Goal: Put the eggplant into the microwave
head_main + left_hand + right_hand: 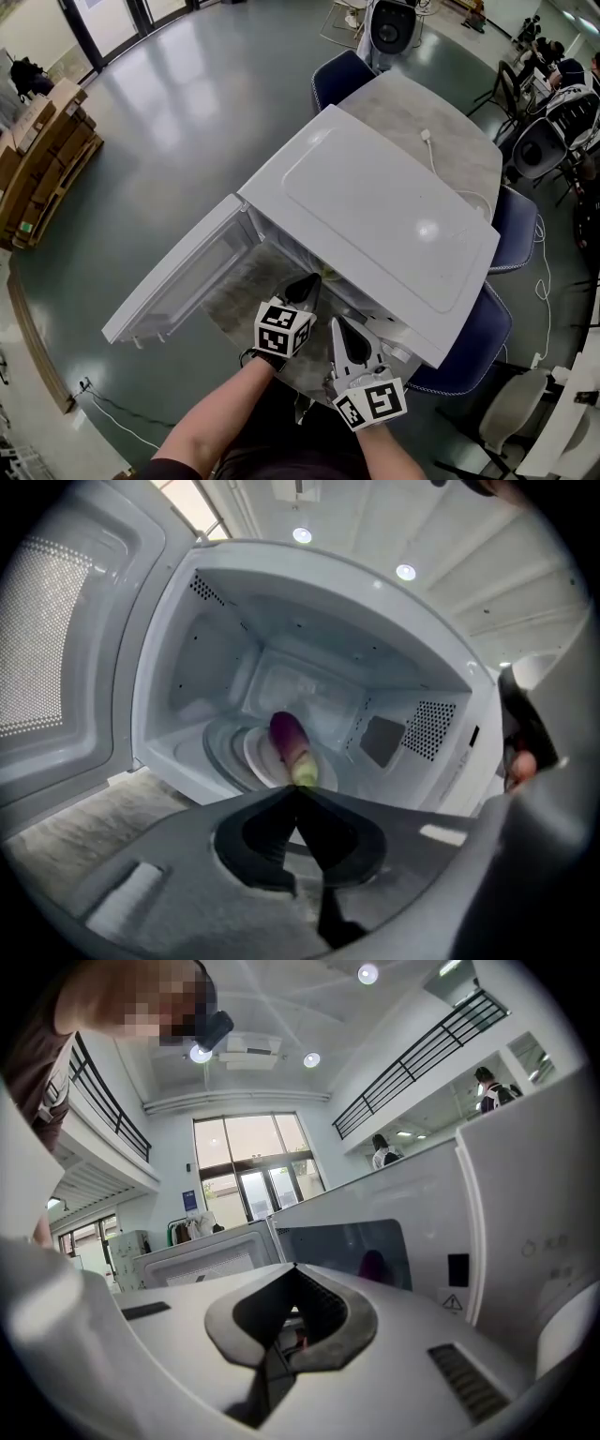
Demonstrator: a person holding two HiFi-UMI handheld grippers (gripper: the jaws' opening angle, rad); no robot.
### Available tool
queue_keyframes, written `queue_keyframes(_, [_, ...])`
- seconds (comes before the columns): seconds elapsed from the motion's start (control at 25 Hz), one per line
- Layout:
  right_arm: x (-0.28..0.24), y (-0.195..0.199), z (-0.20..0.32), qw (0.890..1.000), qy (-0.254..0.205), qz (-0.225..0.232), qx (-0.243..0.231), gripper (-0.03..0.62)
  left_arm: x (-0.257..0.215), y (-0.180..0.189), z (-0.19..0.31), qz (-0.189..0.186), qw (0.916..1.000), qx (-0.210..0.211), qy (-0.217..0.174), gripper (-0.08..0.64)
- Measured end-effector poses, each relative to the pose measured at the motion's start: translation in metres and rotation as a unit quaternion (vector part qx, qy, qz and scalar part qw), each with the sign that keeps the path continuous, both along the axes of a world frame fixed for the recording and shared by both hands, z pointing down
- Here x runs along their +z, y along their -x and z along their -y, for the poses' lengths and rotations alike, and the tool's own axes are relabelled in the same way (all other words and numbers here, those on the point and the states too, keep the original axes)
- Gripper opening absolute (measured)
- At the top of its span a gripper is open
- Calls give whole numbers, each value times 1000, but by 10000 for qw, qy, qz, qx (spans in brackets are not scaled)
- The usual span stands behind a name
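Note:
The purple eggplant (290,744) with a pale green end lies on the white plate (259,761) inside the open white microwave (375,220). My left gripper (294,789) is shut and empty, its tips just in front of the cavity opening, short of the eggplant. In the head view the left gripper (307,286) points into the microwave mouth. My right gripper (339,325) is beside it, near the microwave's front panel; in the right gripper view its jaws (294,1267) are shut on nothing. The eggplant shows there as a dim purple shape (372,1265) in a dark panel.
The microwave door (178,272) hangs open to the left. The microwave stands on a mottled grey table (450,141) with a white cable (429,141) on it. Blue chairs (469,347) surround the table. Wooden crates (42,159) stand at the far left.

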State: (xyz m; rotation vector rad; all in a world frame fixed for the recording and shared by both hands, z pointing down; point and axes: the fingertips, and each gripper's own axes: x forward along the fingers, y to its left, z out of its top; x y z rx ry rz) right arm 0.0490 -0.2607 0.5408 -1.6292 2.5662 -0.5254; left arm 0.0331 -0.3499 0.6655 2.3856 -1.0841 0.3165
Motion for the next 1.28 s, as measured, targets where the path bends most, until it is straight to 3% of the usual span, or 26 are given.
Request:
queue_keyframes(0.6, [-9, -4, 4, 9999, 76, -72, 50, 2, -13, 1, 7, -40, 10000, 10, -22, 6])
queue_keyframes(0.88, [-40, 10, 1, 9998, 154, -113, -76, 2, -75, 16, -28, -20, 9993, 81, -359, 6])
queue_keyframes(1.28, [-97, -4, -7, 9994, 48, -341, 26, 2, -182, 24, -86, -196, 9978, 59, -636, 6])
